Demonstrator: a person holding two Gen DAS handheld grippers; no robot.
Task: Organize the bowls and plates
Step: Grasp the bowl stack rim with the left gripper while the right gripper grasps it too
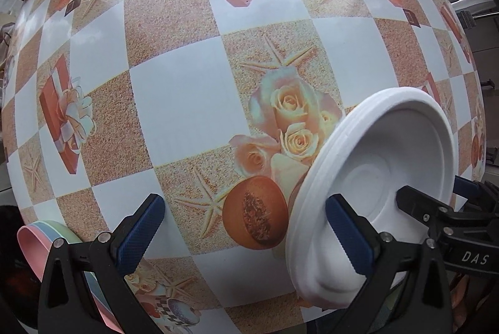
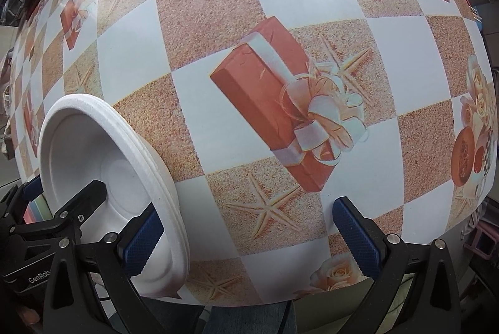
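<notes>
Left gripper (image 1: 243, 237): its fingers are spread wide and hold nothing. The right-hand pad sits against the inside of the foam stack, the left-hand one over bare counter; nothing is pinched between them.

Right gripper (image 2: 246, 240): fingers also spread wide and empty. Its left pad lies just in front of the stack's rim, and whether it touches is hard to tell.

White foam bowls (image 1: 374, 174): a nested stack, tilted so the hollow faces sideways and the layered rims show as ridges. It lies between the two grippers near the counter's near edge. My guess is that it is propped there by the tools at either side rather than resting flat, ready to be set down or regripped.

Pastel plates (image 1: 40, 237): pink, blue and green rims stacked at the near left corner, mostly behind the left gripper. They look already sorted by kind.

Counter (image 2: 218, 6): covered with a checked cloth printed with gift boxes, starfish and roses; the far part carries no real dishes that I can see.

Hidden: the stack's underside and what supports it, the number of bowls, most of the pastel plates, and the hands holding both tools. A strip of denim shows below the counter edge in the right wrist view.
</notes>
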